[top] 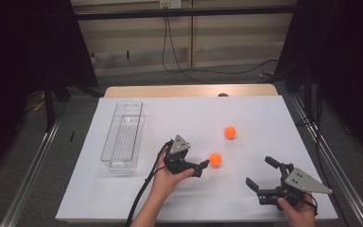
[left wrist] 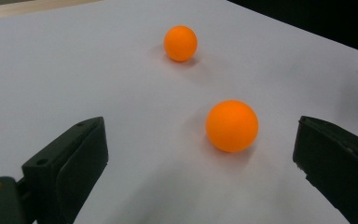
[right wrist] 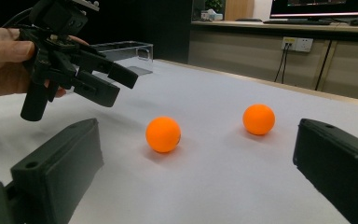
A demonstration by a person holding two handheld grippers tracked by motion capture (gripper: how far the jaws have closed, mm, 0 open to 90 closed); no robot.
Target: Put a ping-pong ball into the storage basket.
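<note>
Pointing rightward at the near orange ball (top: 215,159), left gripper (top: 204,165) released, ball round, axisless.

Inspection for legible markings: none found. You will find no readable text, label, brand, number or sign on any item in the three views. The two orange balls (top: 215,159) are plain, and the clear plastic bin (top: 123,137) carries no print. The monitor (right wrist: 324,7) at the back of the right gripper view is lit, but its content is too small to read.
</note>
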